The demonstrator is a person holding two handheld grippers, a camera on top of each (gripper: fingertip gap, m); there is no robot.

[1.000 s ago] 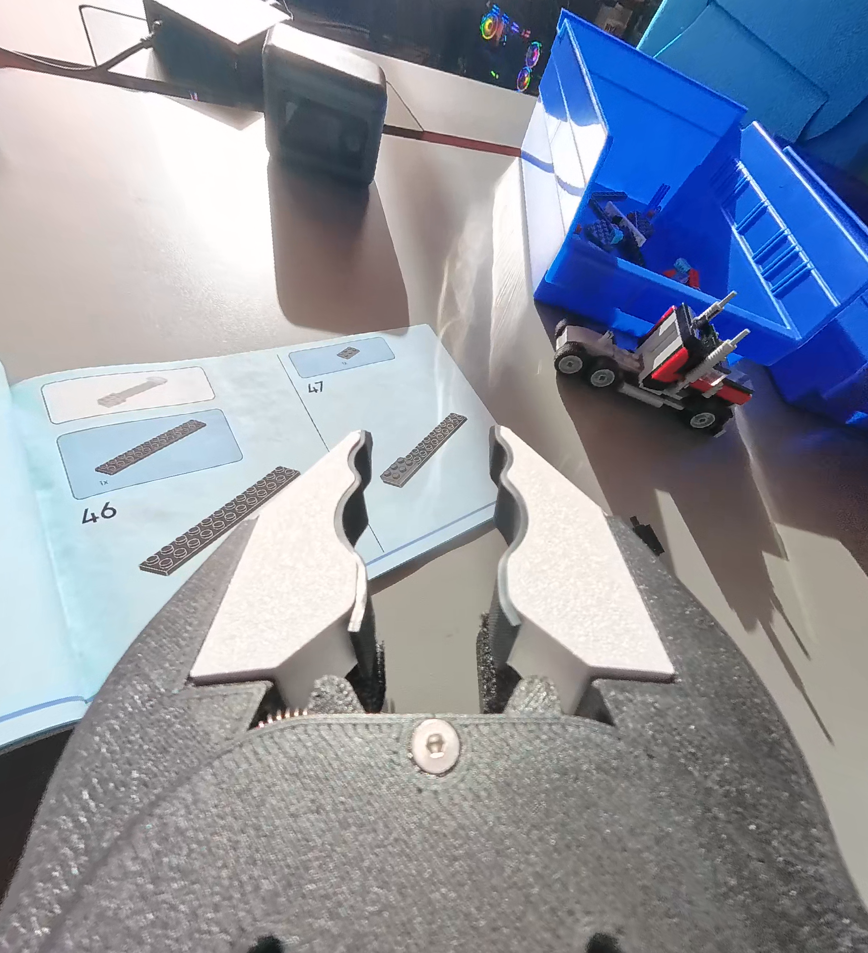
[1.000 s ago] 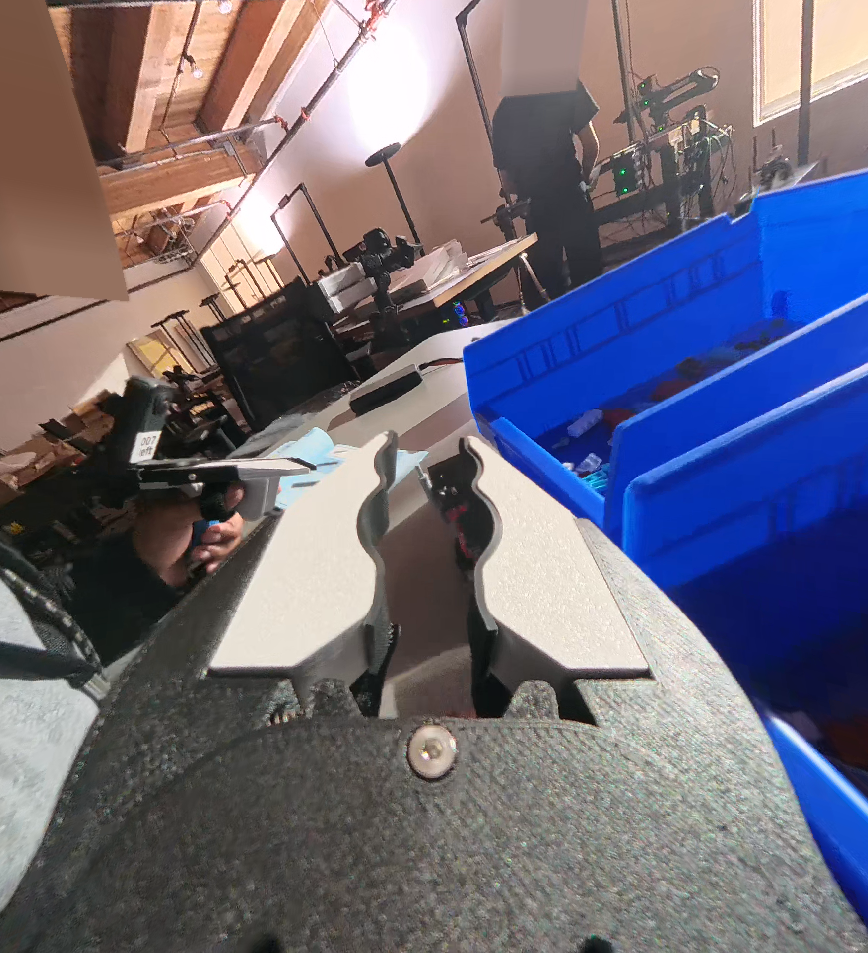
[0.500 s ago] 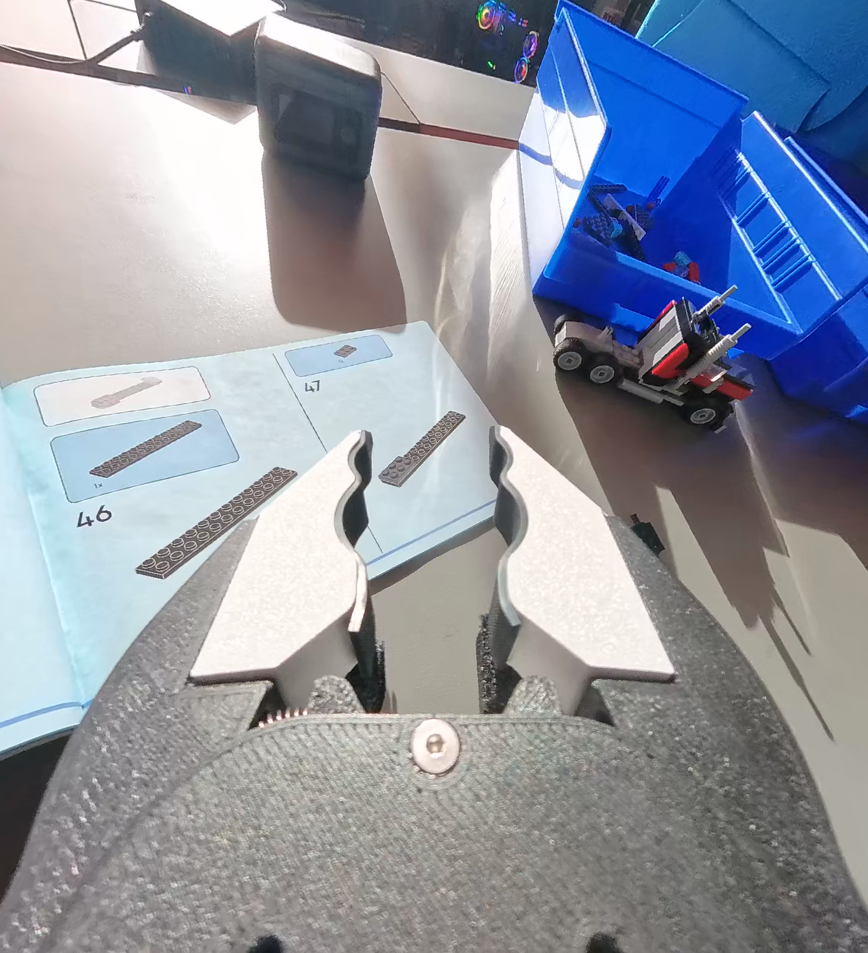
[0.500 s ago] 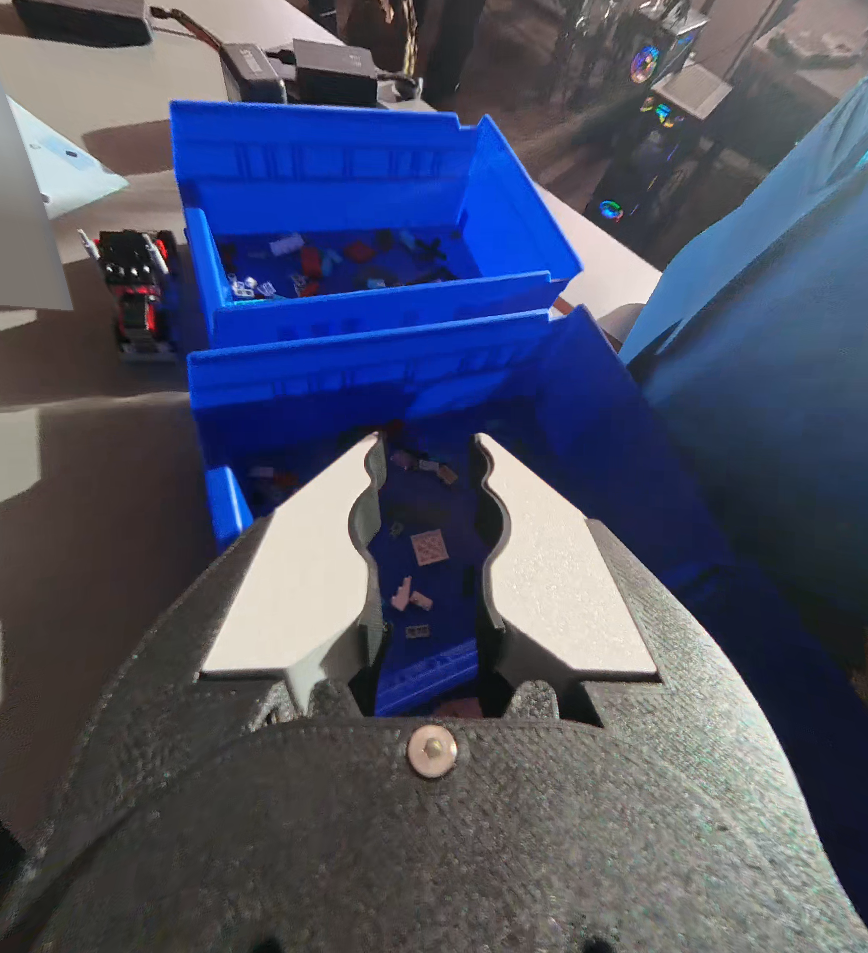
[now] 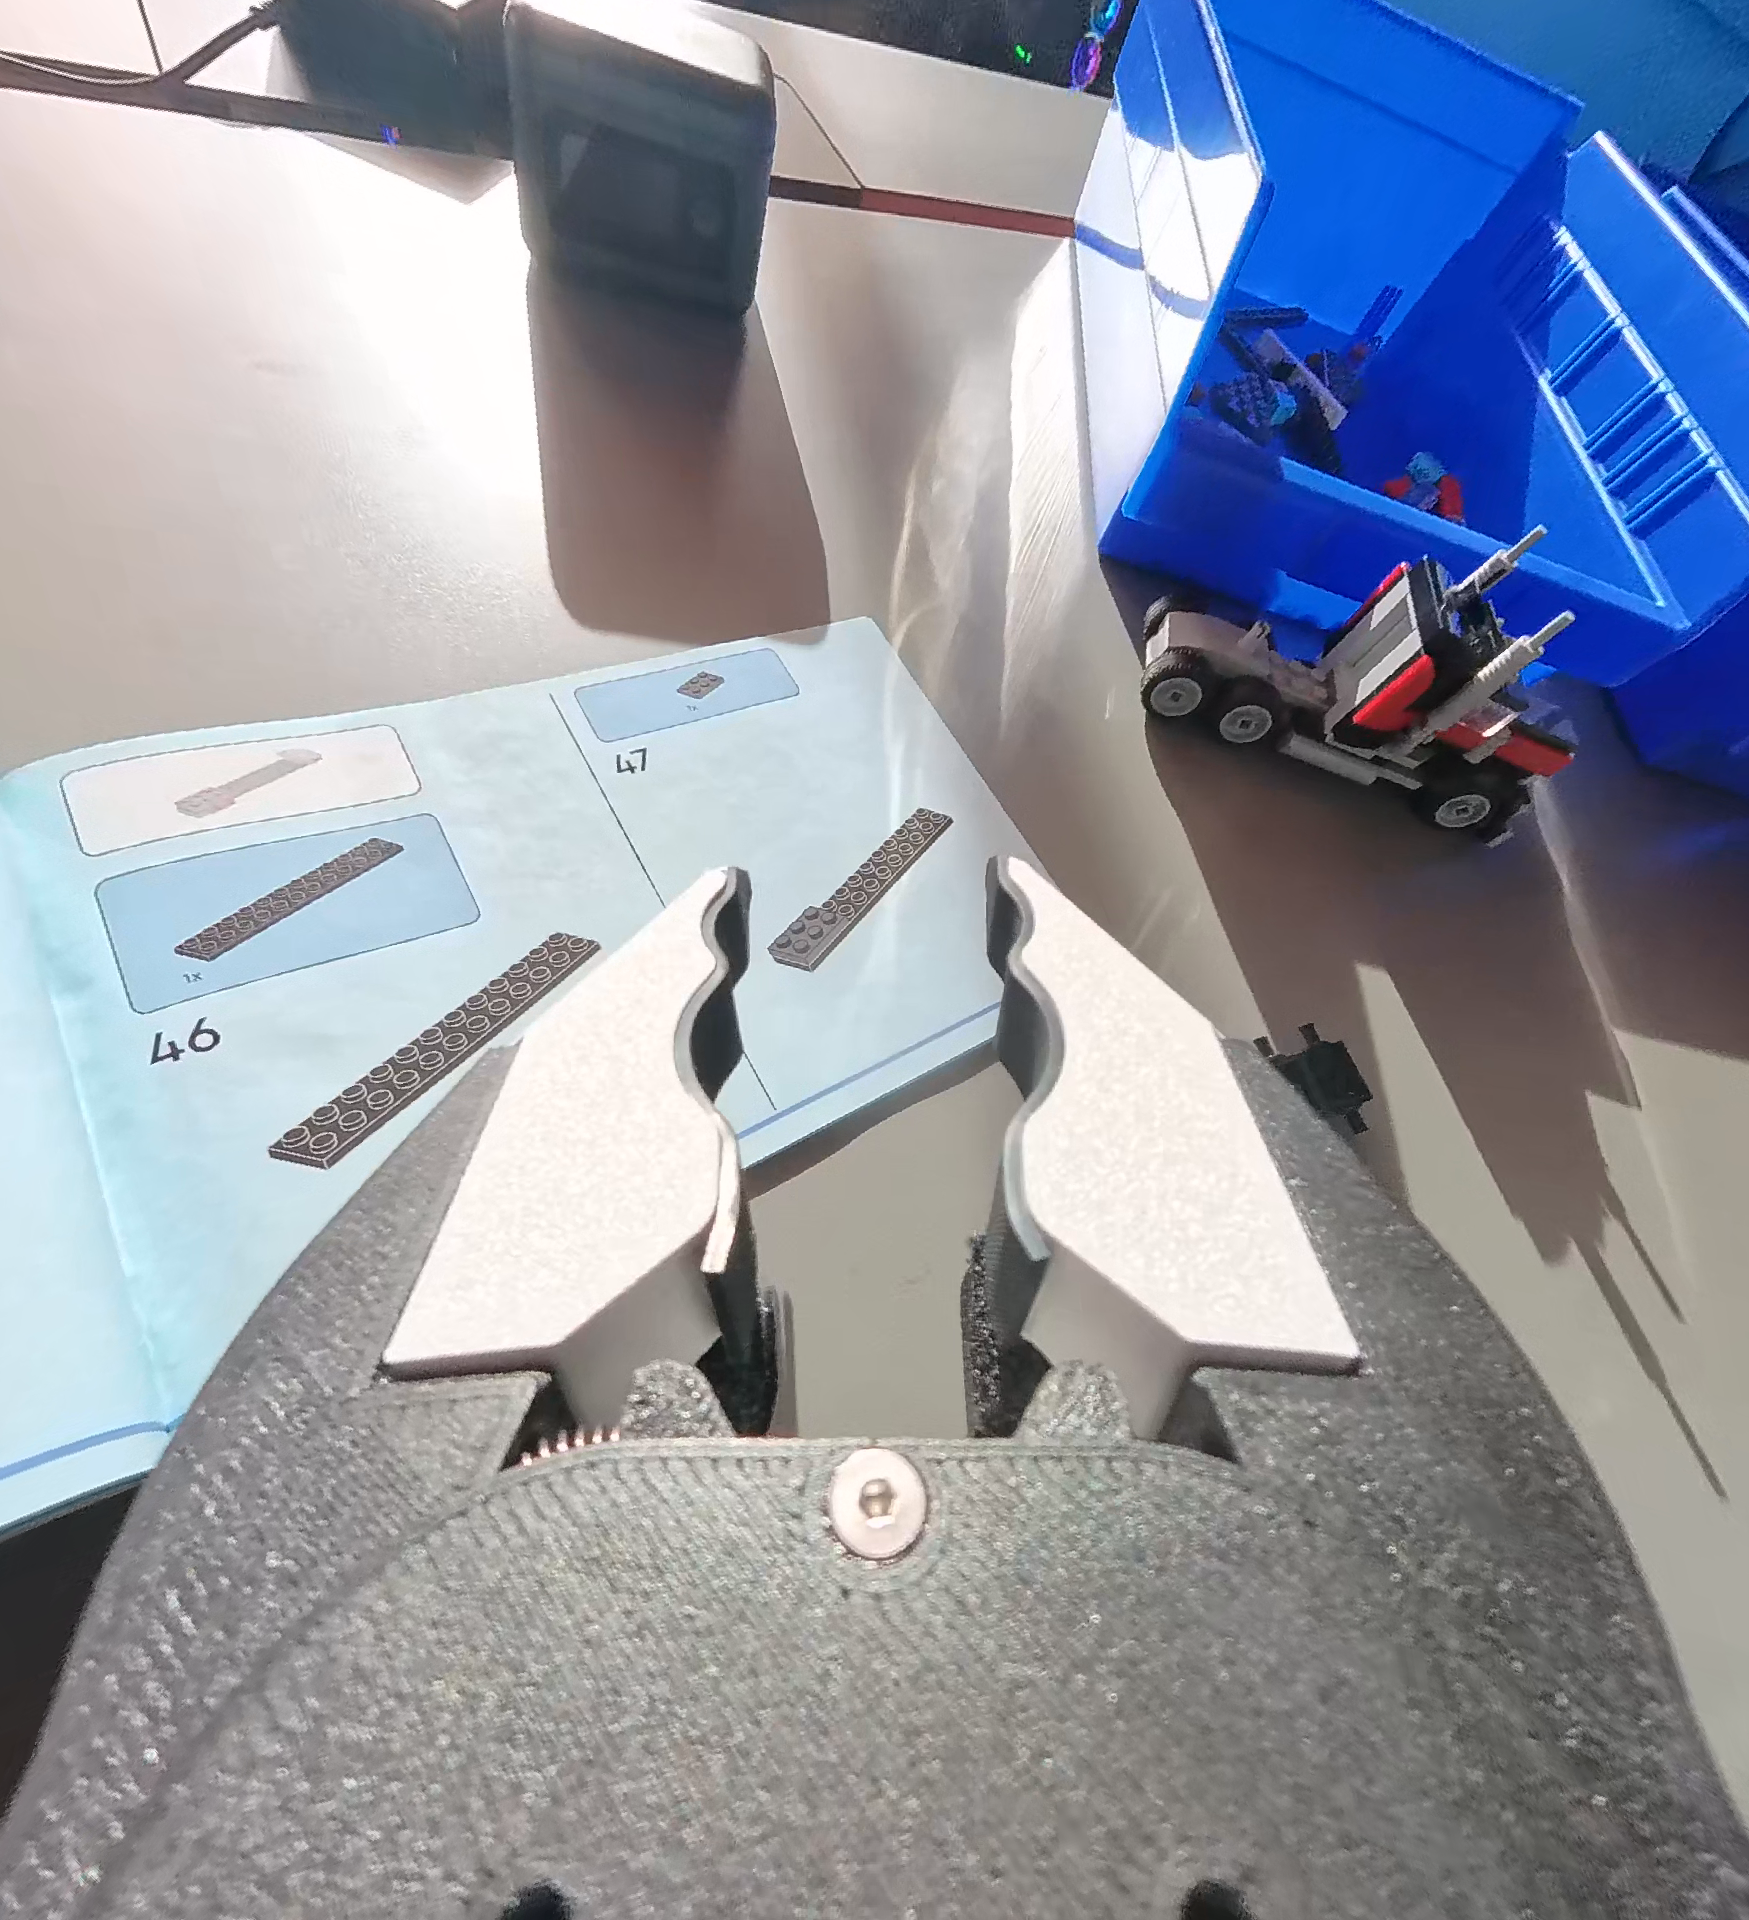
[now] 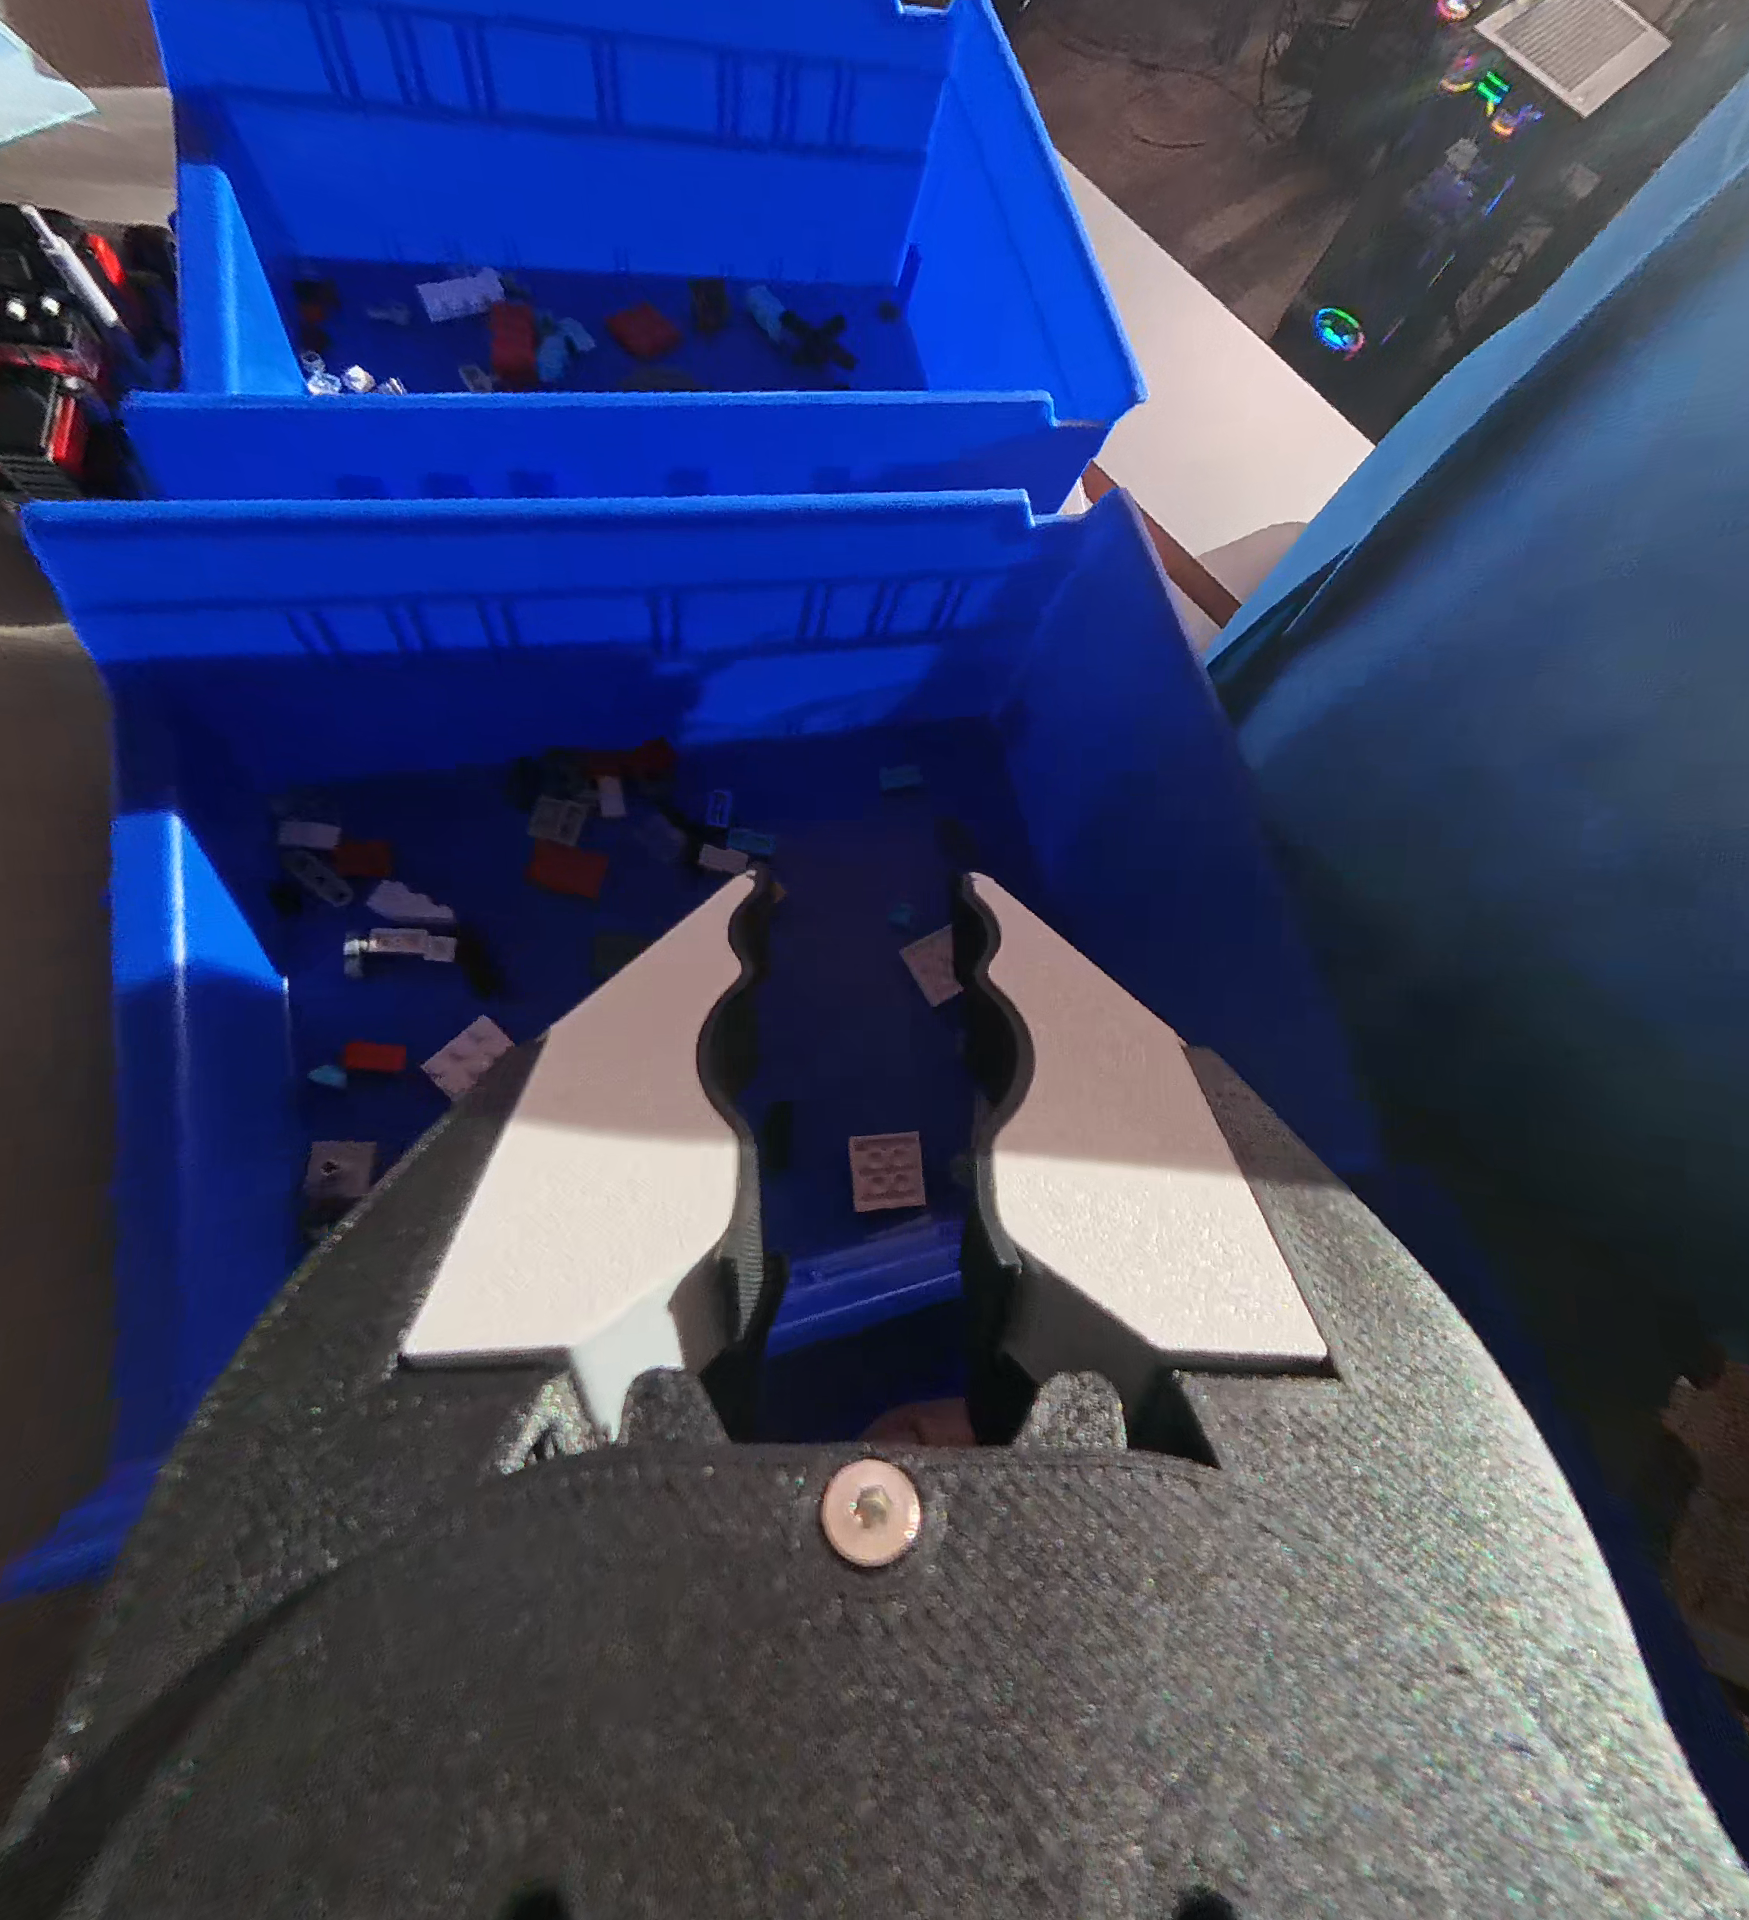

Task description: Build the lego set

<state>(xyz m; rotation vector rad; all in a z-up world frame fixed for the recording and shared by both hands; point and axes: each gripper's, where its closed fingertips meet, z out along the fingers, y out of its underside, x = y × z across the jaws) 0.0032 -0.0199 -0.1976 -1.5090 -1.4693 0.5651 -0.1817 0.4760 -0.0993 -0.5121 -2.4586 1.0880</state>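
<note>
My left gripper point(image 5: 865, 883) is open and empty, hovering over the lower right corner of the open light-blue instruction booklet point(image 5: 330, 935). A built red, black and grey lego truck point(image 5: 1369, 696) stands on the table against the near blue bin point(image 5: 1369, 551); it also shows in the right wrist view point(image 6: 28, 343). My right gripper point(image 6: 865, 883) is open and empty, pointing down into the nearer blue bin point(image 6: 195, 1039), above several loose pieces, with a tan square plate point(image 6: 885, 1171) showing between the fingers. The farther blue bin point(image 6: 589, 436) also holds loose pieces.
A black box-shaped device point(image 5: 641, 177) with cables stands at the back of the table. A small black lego piece point(image 5: 1317, 1070) lies on the table right of my left gripper. A blue cloth surface point(image 6: 1576, 727) rises right of the bins. Spacing between my two grippers at the tips: around 55 cm.
My right gripper has swung from facing the room down into the nearer blue bin and moved closer to the pieces. My left gripper drifted slightly; it stays open over the booklet.
</note>
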